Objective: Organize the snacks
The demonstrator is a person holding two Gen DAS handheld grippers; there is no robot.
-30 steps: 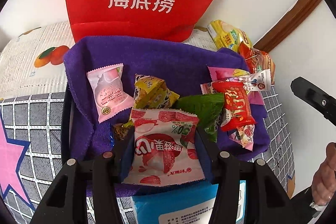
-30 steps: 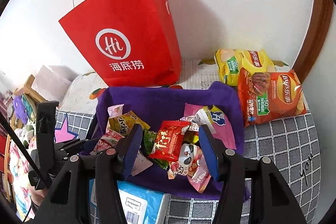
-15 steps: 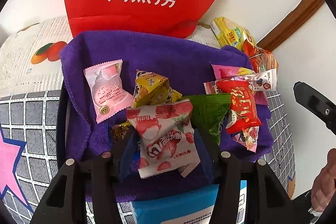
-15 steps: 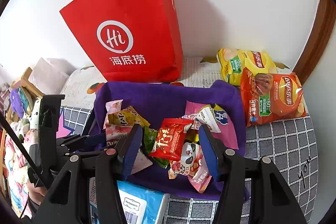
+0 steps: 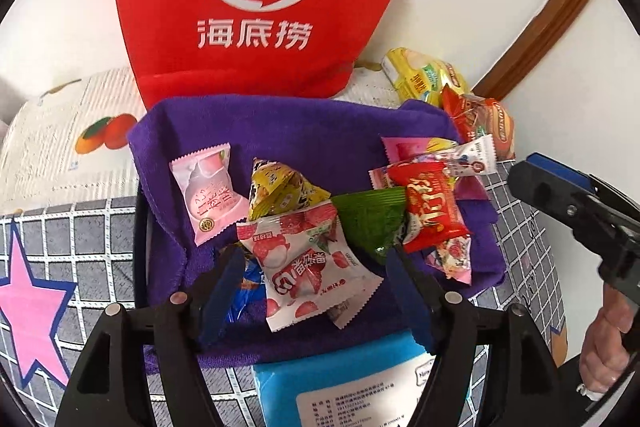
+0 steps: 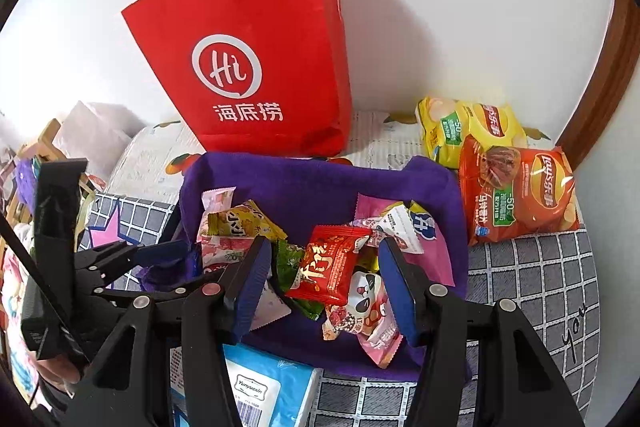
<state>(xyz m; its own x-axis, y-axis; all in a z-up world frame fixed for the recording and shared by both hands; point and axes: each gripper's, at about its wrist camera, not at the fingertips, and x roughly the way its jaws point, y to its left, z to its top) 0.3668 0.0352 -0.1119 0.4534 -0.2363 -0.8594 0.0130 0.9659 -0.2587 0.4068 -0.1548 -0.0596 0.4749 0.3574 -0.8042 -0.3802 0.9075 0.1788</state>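
A basket lined with purple cloth [image 5: 320, 135] holds several wrapped snacks: a pink packet [image 5: 210, 193], a yellow one [image 5: 280, 191], a green one [image 5: 368, 219] and a red one [image 5: 430, 207]. My left gripper [image 5: 312, 259] hangs over the basket's near side and its jaws are opening. A white-and-red strawberry packet [image 5: 308, 267] lies tilted between them, and neither pad touches it. My right gripper [image 6: 324, 259] hovers open above the red packet [image 6: 332, 267] and a panda-print packet [image 6: 366, 301], clear of both. The basket [image 6: 320, 183] lies below both grippers.
A red paper bag [image 6: 260, 67] stands against the white wall behind the basket. A yellow chip bag [image 6: 468, 127] and an orange chip bag [image 6: 520, 195] lie at the back right. A blue tissue pack [image 5: 352, 379] sits just in front of the basket. A hand [image 5: 604, 347] holds the right gripper.
The left jaws have spread and let go of the strawberry packet, which now lies tilted on the purple cloth. The left gripper rose slightly. The right gripper stayed put.
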